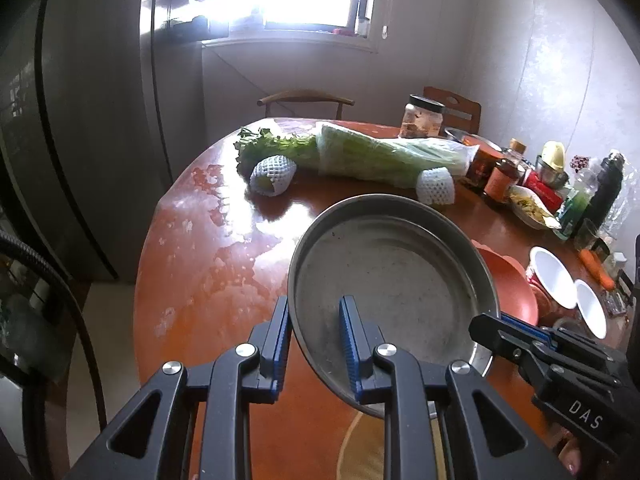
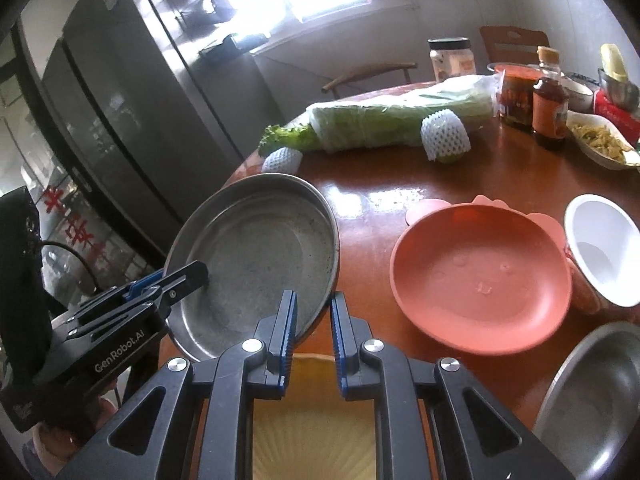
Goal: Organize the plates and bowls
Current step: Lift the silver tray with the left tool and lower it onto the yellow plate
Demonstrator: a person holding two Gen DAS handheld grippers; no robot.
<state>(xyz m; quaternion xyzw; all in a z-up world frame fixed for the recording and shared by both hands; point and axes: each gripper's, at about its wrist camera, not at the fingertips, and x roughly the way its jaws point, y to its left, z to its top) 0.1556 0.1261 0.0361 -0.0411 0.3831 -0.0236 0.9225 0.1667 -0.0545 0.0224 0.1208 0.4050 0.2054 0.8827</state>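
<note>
Steel pan [image 1: 394, 280] is pinched on its near rim by both your grippers, left gripper [image 1: 316, 344] and right gripper [image 2: 314, 332], each clamped tight on the edge, so it hangs tilted over the table [image 1: 208, 248]. Two grips probably keep it from swinging; the pink plate [image 2: 480, 280] sits just beside it, looking like the natural stacking spot.

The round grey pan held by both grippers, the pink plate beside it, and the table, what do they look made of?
Round grey pan: apparently metal, maybe steel or aluminium; dull, scuffed floor with a thin, shinier rim. Pink plate: probably plastic or silicone, matte and evenly coloured, with moulded tabs on its edge. Table: likely varnished wood, reddish-brown and glossy with window reflections, its coating worn pale in patches.
</note>
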